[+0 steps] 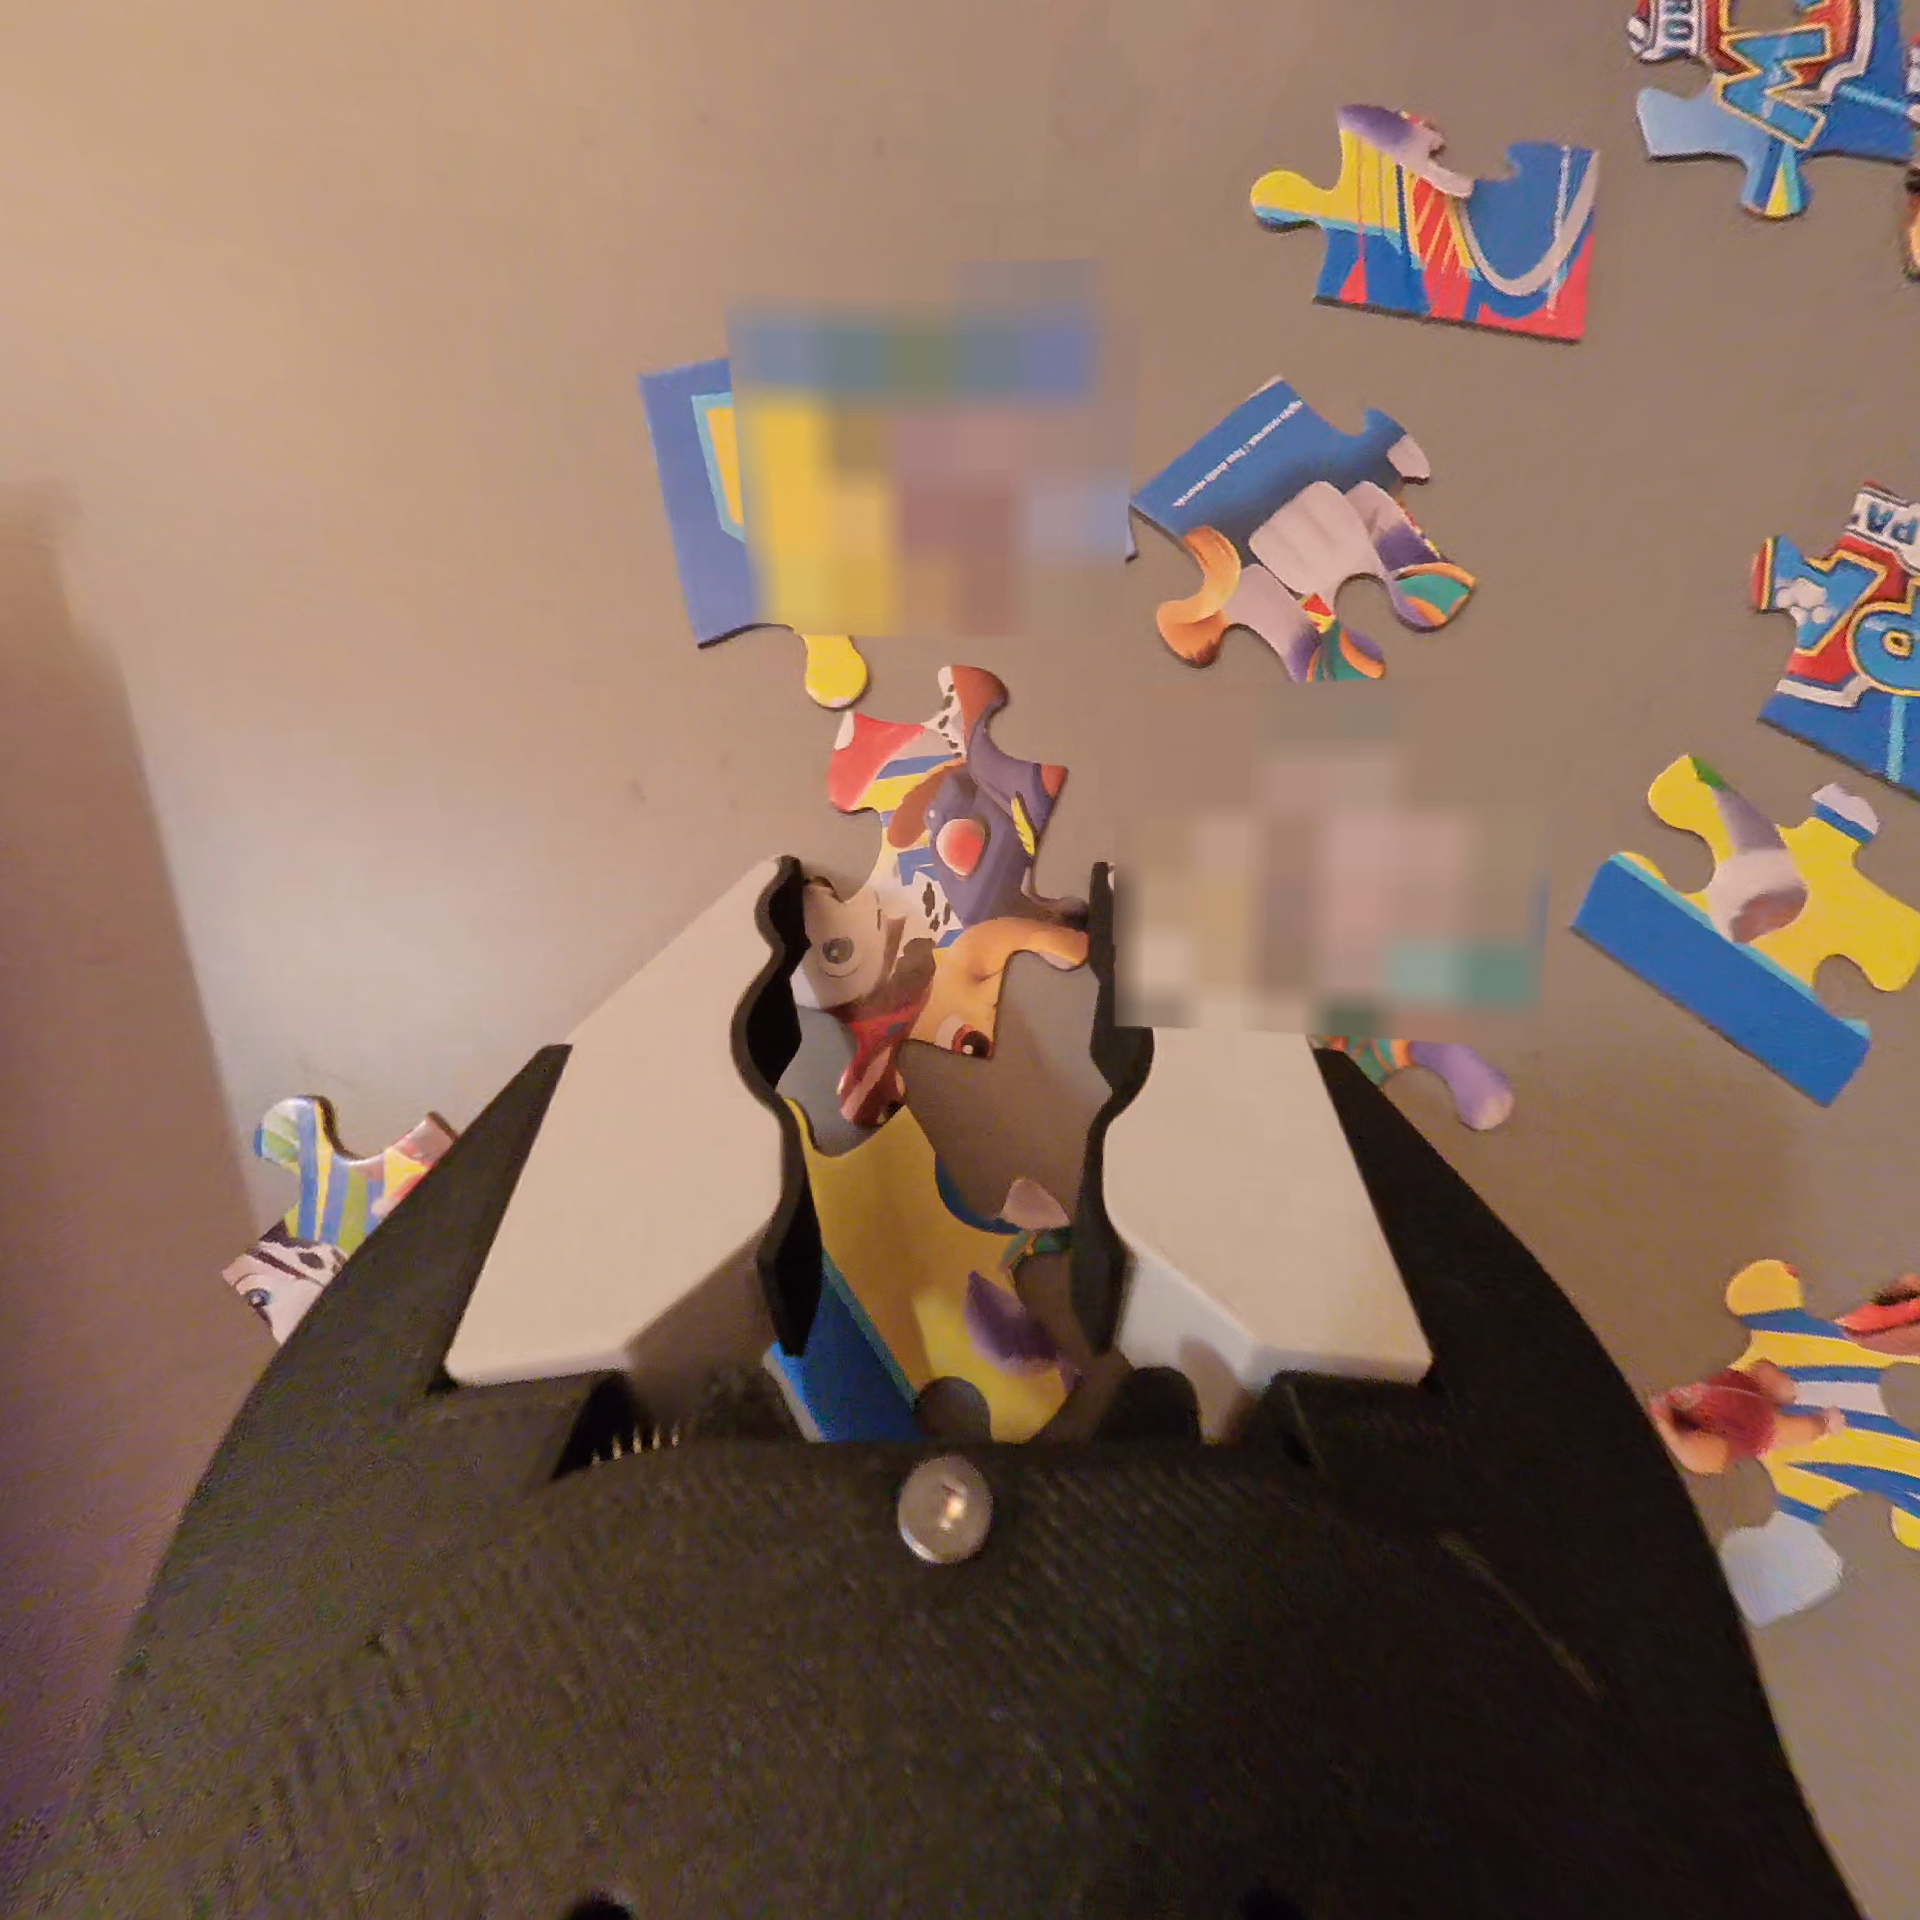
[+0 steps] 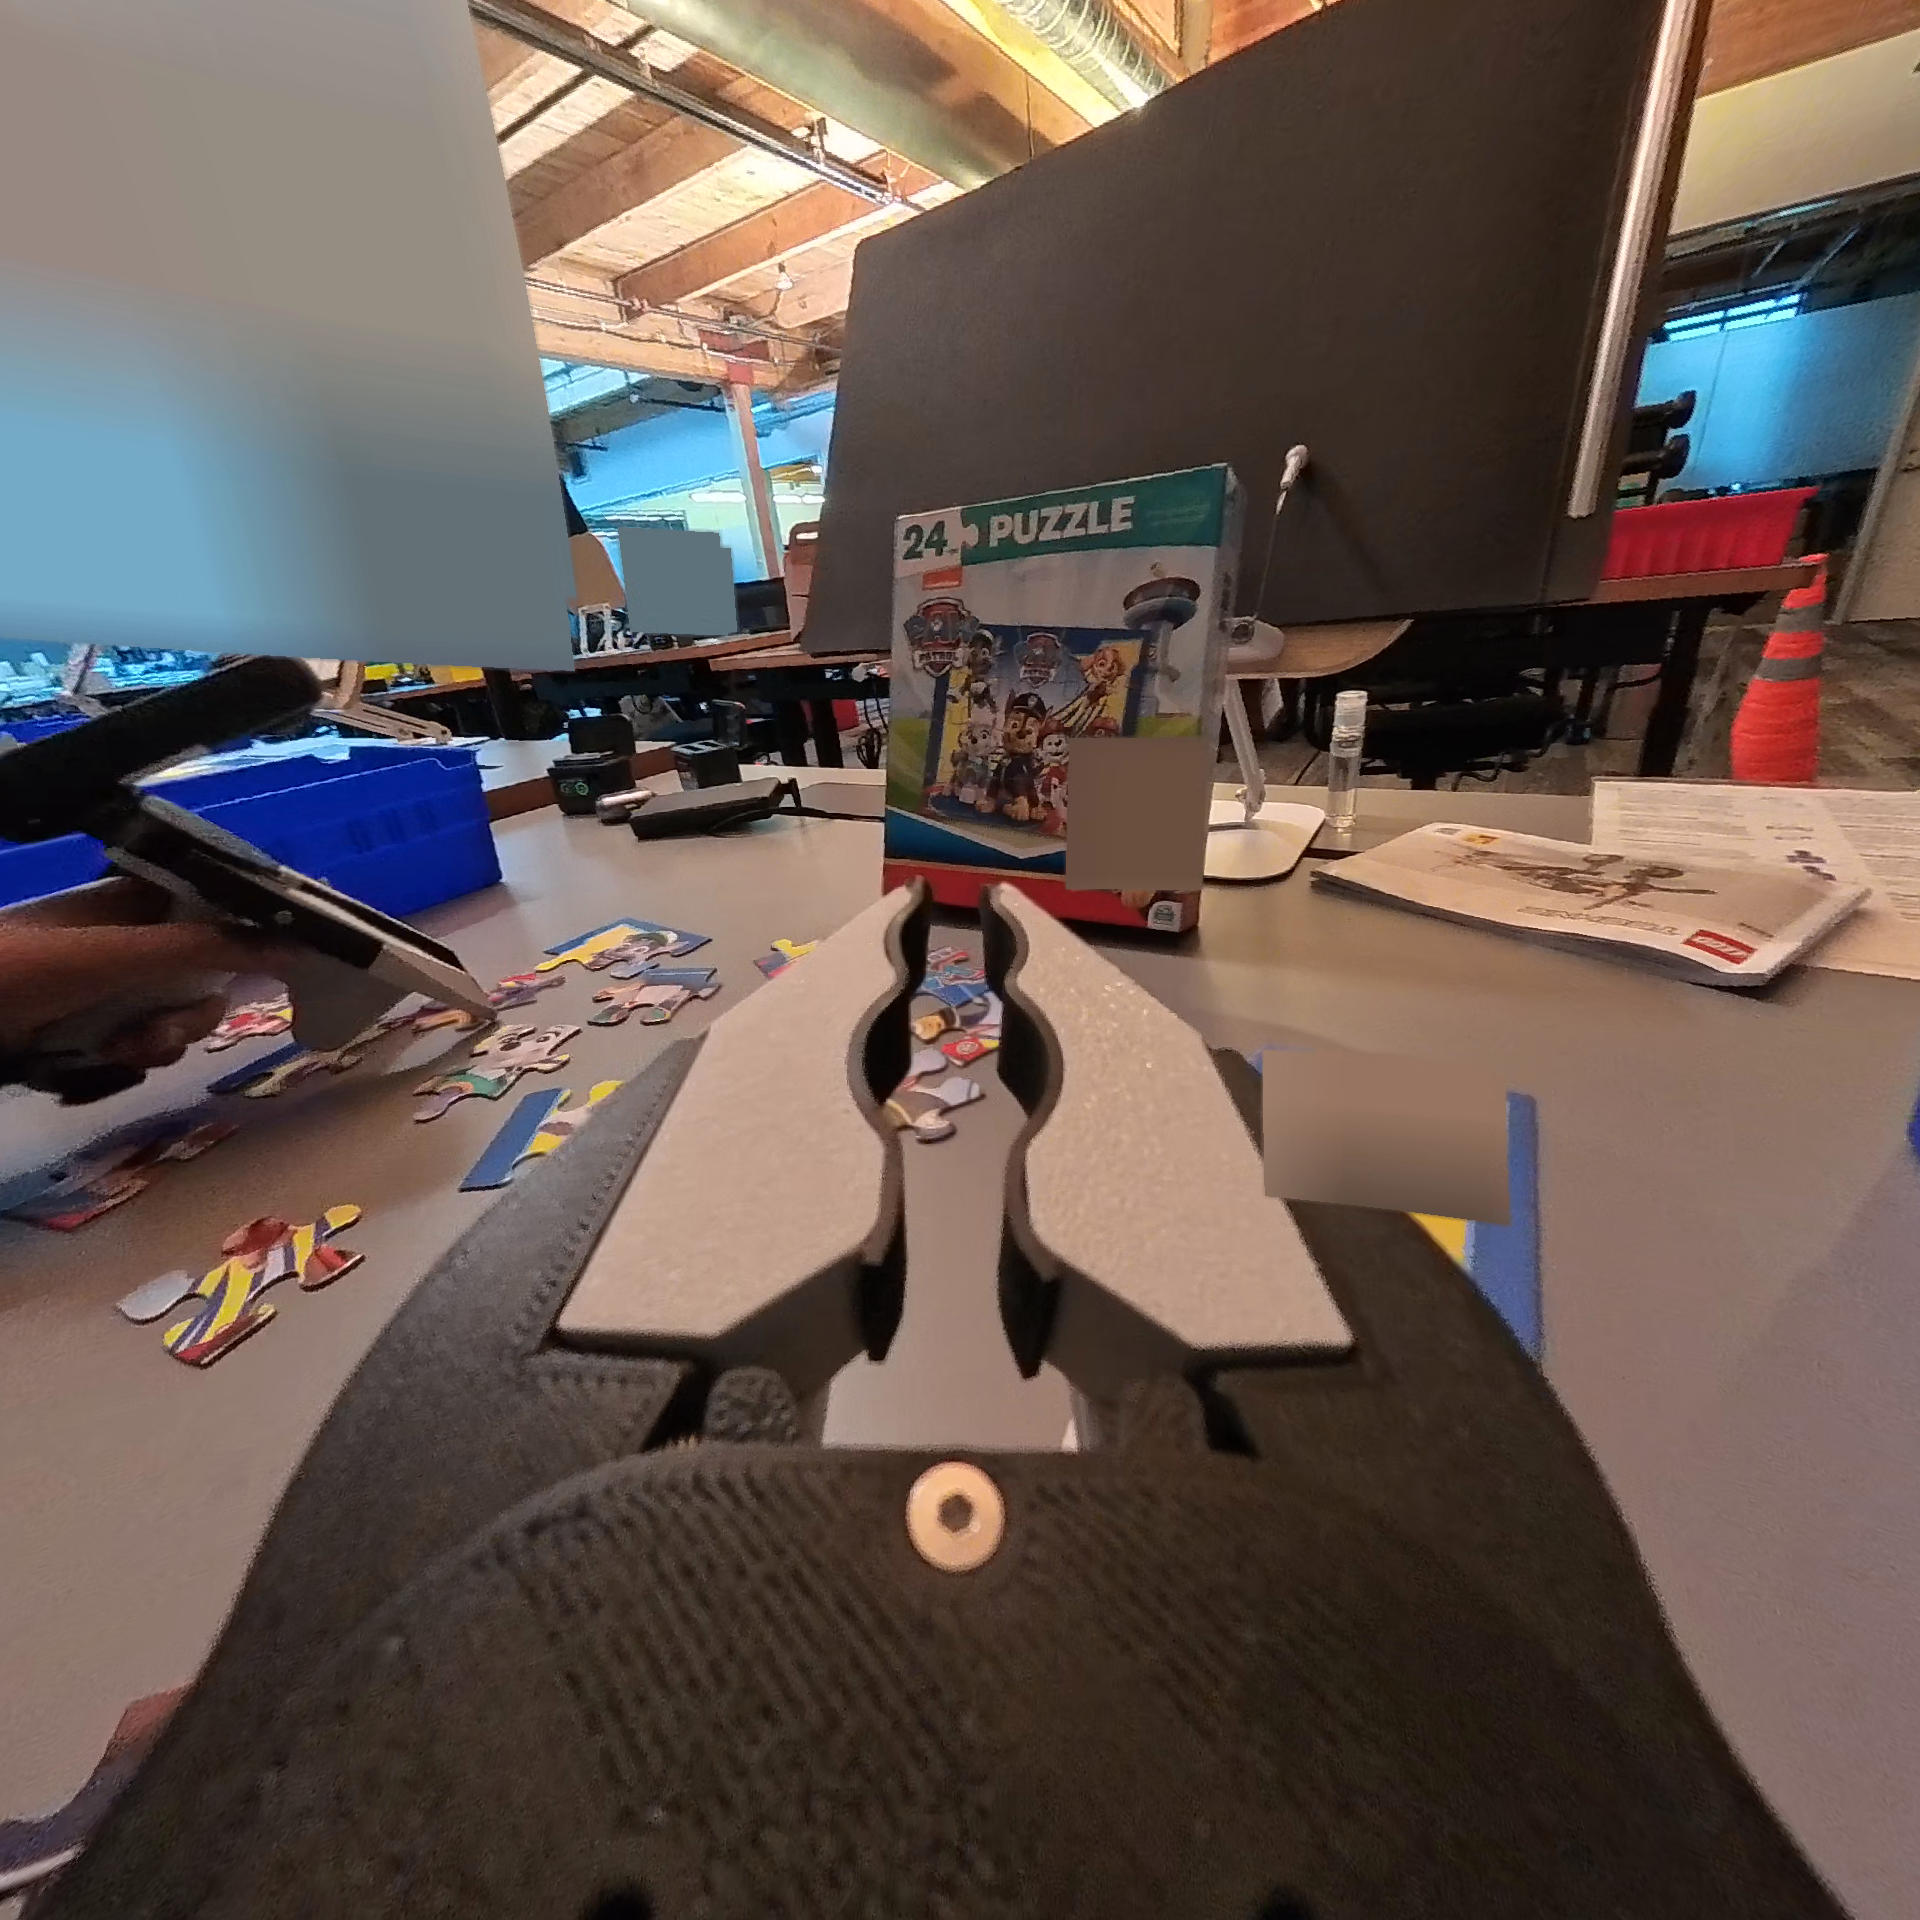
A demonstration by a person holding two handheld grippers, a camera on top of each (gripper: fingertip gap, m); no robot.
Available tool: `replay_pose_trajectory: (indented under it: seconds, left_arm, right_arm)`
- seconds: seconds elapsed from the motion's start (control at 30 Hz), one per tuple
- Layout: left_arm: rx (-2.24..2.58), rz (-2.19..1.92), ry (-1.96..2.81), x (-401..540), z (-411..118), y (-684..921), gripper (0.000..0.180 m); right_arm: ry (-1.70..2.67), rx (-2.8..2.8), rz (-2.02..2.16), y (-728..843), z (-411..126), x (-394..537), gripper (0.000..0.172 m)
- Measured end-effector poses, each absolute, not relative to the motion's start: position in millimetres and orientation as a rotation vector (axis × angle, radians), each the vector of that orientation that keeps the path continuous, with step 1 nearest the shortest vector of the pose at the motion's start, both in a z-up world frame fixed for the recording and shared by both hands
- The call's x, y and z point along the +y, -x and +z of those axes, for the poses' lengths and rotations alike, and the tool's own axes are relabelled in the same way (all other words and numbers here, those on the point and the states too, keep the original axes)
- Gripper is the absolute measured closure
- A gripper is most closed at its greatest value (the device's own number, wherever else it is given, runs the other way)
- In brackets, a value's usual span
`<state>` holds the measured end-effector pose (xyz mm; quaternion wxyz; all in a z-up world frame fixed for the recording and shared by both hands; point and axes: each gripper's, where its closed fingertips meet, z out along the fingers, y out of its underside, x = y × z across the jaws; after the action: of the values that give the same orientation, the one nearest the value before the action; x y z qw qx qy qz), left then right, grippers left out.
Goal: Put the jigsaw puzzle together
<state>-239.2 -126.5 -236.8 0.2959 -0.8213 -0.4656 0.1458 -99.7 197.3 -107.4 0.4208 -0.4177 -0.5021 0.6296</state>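
Left wrist view: left tool (image 1: 940, 914), jaws clamped on a cartoon puzzle piece (image 1: 935, 883) low over the grey tabletop (image 1: 416, 520); loose pieces (image 1: 1434, 223) right. Right tool (image 2: 956, 914), jaws nearly together, bare; puzzle box (image 2: 1049, 675) far.

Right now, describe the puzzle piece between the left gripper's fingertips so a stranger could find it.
On the grey table, find the left gripper among the scattered pieces. The puzzle piece lies between its fingertips. Unlike its neighbours, it shows a purple shape with a round red spot, above a cartoon dog's eye.
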Motion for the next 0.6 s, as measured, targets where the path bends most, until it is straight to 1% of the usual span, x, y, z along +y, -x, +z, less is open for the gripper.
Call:
replay_pose_trajectory:
  seconds: [0.07,0.17,0.23,0.3,0.4,0.53,0.6]
  left_arm:
    - [-1.217,0.322,2.201,-116,-236,231,0.136]
    - [-1.133,0.144,2.194,-80,-232,206,0.136]
    - [-1.086,0.106,2.2,-59,-232,193,0.135]
    - [-1.039,0.062,2.192,-38,-231,185,0.135]
    - [-0.965,-0.111,2.166,-10,-226,171,0.135]
    - [-0.935,-0.038,2.13,-24,-204,190,0.134]
    - [-0.911,-0.005,2.093,-36,-191,203,0.134]
  right_arm:
    - [1.064,-1.262,1.565,100,-107,197,0.165]
    - [1.07,-1.303,1.562,101,-100,187,0.163]
    - [1.05,-1.336,1.56,104,-91,176,0.163]
    - [1.022,-1.37,1.598,107,-81,157,0.162]
    - [0.993,-1.462,1.703,113,-73,115,0.16]
    - [0.984,-1.774,1.809,113,-92,35,0.153]
    - [0.94,-1.998,1.733,110,-116,-2,0.151]
